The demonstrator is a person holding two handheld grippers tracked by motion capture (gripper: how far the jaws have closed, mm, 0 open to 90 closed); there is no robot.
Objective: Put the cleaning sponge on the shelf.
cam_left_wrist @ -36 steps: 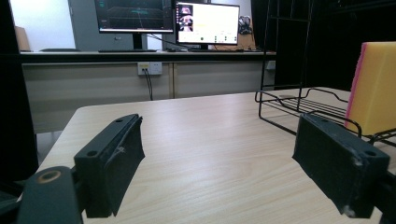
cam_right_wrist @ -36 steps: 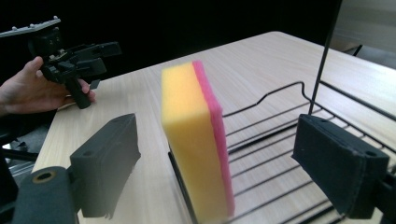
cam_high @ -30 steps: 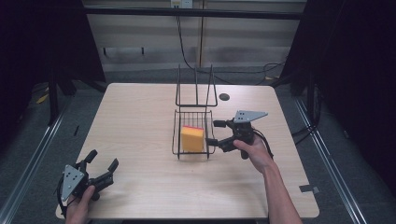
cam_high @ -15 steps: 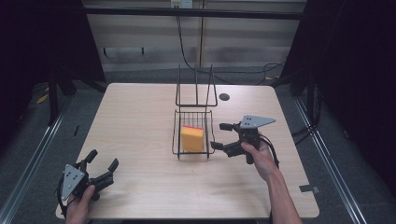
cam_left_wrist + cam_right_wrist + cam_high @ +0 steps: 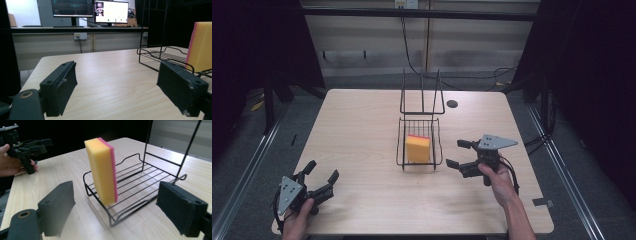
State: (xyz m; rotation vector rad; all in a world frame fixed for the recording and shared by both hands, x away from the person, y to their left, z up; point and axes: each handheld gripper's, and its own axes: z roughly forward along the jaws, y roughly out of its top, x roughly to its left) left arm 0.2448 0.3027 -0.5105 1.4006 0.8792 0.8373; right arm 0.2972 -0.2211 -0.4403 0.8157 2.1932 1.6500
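Sponge [image 5: 102, 170] upright in wire rack [image 5: 140, 192] — pink back visible, right gripper [image 5: 460, 154] open beside

The rack [image 5: 419, 145] sits mid-tabletop [image 5: 357, 130], with the sponge [image 5: 418, 148] standing on edge in it. My right tongs [image 5: 458, 155] are just right of the rack; my left tongs [image 5: 318, 176] are at the near left corner, well apart.

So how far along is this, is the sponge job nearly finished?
It looks nearly done. The sponge stands on edge inside the wire rack, with nothing gripping it. The right gripper sits just beside the rack, jaws open and empty. The left gripper rests open near the table's front corner, far from the rack. Little seems left, perhaps only moving the right gripper clear.
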